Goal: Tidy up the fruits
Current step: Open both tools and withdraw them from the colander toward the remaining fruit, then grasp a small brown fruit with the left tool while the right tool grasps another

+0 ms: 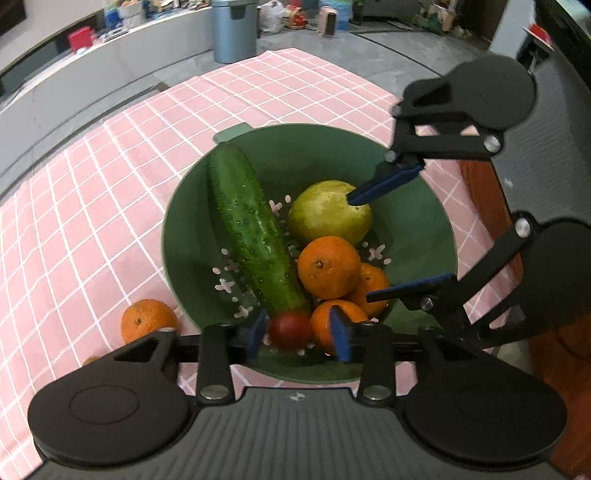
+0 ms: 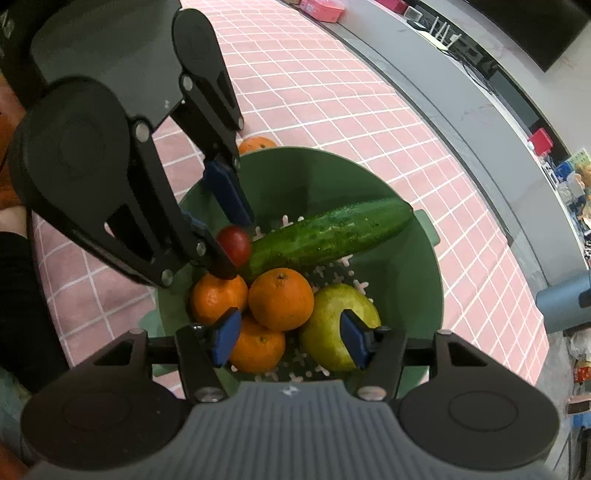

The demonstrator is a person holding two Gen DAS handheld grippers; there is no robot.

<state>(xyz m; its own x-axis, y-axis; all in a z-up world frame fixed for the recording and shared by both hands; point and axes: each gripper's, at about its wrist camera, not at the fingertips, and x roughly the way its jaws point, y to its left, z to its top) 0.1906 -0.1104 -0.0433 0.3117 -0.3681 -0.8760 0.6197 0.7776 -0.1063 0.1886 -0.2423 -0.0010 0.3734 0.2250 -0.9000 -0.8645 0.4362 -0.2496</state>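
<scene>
A green colander (image 1: 295, 158) (image 2: 295, 177) stands on the pink checked cloth. In it lie a cucumber (image 1: 247, 229) (image 2: 325, 232), a yellow-green pear (image 1: 325, 218) (image 2: 332, 317), three oranges (image 1: 328, 267) (image 2: 280, 299) and a small red tomato (image 1: 290, 328) (image 2: 236, 242). My left gripper (image 1: 297, 334) (image 2: 234, 245) is open over the colander's near side, with the tomato loose between its blue pads. Open too, my right gripper (image 2: 290, 339) (image 1: 360, 247) hangs above the lowest orange (image 2: 256, 347), one pad over the pear. A fourth orange (image 1: 147, 319) (image 2: 256, 144) lies outside on the cloth.
The pink tablecloth (image 1: 110, 203) covers the table around the colander. A brown wooden surface (image 1: 480, 192) borders the cloth on the right of the left wrist view. On the floor beyond stand a grey bin (image 1: 234, 29) and a long grey bench (image 2: 461, 92) with clutter.
</scene>
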